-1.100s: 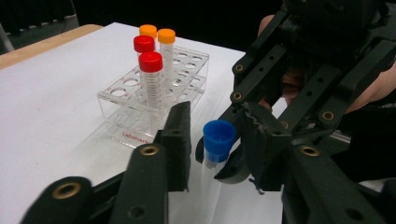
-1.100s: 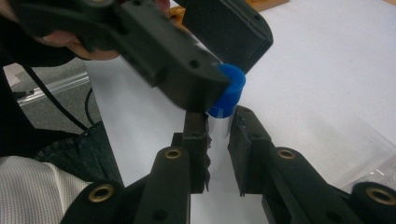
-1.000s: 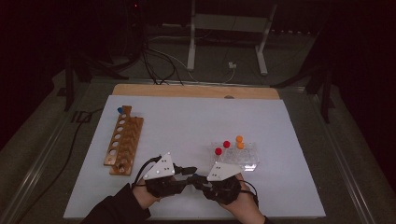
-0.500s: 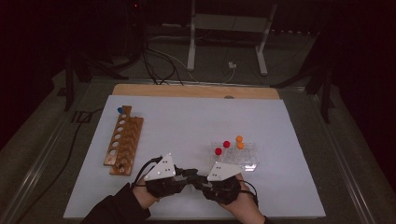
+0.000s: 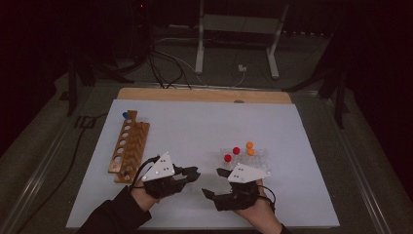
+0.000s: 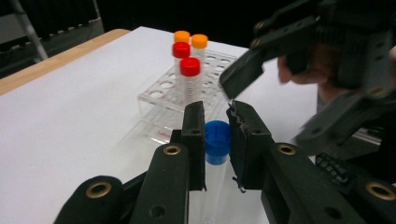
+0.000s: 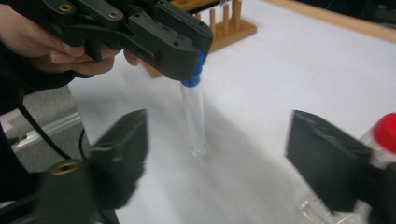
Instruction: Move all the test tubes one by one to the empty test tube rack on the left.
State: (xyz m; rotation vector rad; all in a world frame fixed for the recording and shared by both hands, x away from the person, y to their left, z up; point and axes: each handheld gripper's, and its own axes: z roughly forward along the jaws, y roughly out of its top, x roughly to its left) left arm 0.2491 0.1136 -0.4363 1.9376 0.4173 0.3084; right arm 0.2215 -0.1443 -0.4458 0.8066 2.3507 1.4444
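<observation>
Resting at the left of the white tabletop (image 5: 195,122) is a wooden rack (image 5: 129,146). Beside it, the left gripper (image 6: 217,135) has its jaws clamped on the blue cap of a clear tube (image 7: 194,116) held above the tabletop. The right gripper (image 7: 217,158), jaws just opened and empty, faces it near the clear rack (image 5: 243,156) of red- and orange-capped tubes.

White table (image 5: 204,126), wooden strip along far edge; wooden tube rack (image 5: 129,146) lying at left, clear plastic rack (image 5: 260,157) standing at right.
</observation>
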